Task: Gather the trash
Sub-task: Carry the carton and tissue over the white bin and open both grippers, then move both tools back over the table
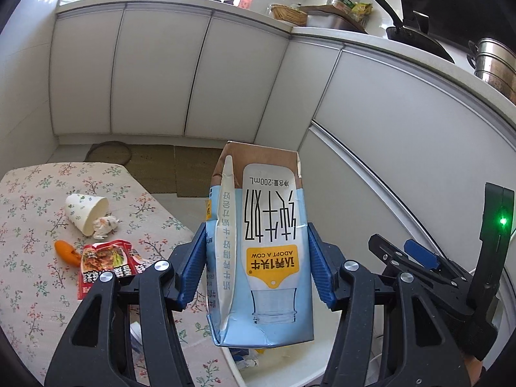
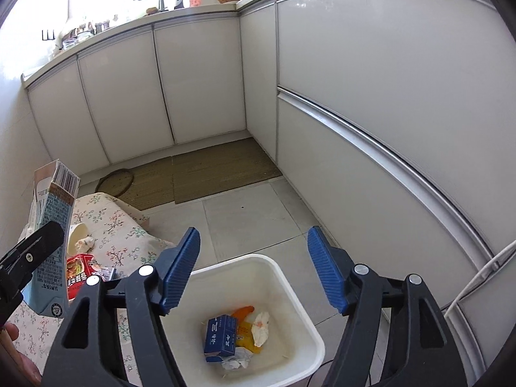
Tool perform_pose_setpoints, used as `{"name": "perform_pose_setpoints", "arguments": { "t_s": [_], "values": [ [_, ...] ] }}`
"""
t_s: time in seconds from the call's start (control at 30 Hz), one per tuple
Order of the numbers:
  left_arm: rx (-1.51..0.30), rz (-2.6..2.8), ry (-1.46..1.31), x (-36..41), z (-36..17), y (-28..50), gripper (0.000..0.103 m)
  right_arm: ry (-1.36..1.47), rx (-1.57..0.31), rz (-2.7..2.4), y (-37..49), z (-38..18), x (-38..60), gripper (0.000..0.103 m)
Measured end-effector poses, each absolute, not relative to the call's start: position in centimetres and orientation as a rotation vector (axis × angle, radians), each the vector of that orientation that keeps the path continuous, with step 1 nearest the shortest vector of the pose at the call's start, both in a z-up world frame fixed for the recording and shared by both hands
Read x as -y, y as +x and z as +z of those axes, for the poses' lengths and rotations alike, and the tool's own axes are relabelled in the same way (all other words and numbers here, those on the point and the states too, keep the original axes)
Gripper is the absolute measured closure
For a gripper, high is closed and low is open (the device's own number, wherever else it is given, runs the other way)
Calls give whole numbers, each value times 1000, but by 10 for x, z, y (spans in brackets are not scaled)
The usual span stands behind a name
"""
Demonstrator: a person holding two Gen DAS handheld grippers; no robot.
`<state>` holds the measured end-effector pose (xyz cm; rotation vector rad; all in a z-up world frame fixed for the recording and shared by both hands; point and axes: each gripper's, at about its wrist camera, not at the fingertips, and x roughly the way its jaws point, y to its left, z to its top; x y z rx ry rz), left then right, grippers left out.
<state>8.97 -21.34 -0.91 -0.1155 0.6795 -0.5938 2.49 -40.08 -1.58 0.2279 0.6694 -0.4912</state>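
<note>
Blue pads of the left gripper clamp a milk carton upside down; the right gripper gapes empty above the open bin beside the table.

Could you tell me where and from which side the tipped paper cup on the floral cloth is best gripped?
In my judgement, grip the paper cup across its side wall, coming down from above. It lies on its side, mouth toward the crumpled tissue, so the round wall faces up and its rim is crowded.
</note>
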Motion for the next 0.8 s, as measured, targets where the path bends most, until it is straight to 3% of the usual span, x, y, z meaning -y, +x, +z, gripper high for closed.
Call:
{"name": "perform_pose_setpoints", "arguments": {
  "t_s": [0.27,0.5,0.67,0.8],
  "values": [
    [-717,-654,-80,248,-26,85,48,229,-658,-609,11,-18,431,26],
    [-752,-696,-70,267,-38,90,47,223,-651,-677,0,-19,448,25],
    [-760,-691,-49,275,-42,90,28,205,-655,-710,-3,-22,451,21],
    [-734,-639,-21,275,-40,87,24,179,-629,-725,-2,-19,444,16]
  ]
}}
